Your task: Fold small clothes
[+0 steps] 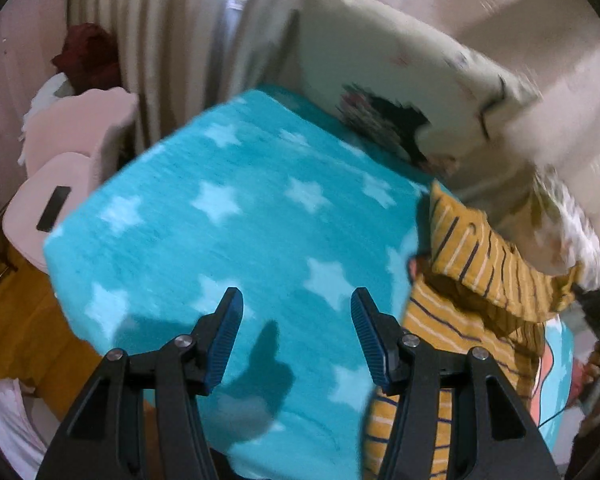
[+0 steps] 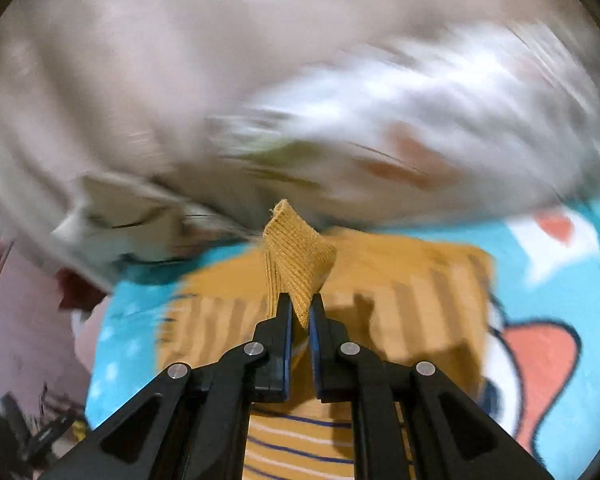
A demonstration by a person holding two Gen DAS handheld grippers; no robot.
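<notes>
Right gripper [image 2: 300, 314] pinches mustard striped shirt [image 2: 296, 256] hem — left gripper [image 1: 297, 334] spread, empty, shirt to its right over blue star blanket [image 1: 228, 208].

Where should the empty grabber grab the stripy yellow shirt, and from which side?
Probably the near loose edge of the yellow striped shirt, coming in from its left, over the blue star blanket. The open left gripper is beside that edge, and the right gripper already pinches a ribbed part lifted up.

Both tools match: the left gripper [image 1: 297, 334] and the right gripper [image 2: 300, 316] show matte black angular linkage arms, silver round pivot screws and ribbed blue pads lining the jaws.
</notes>
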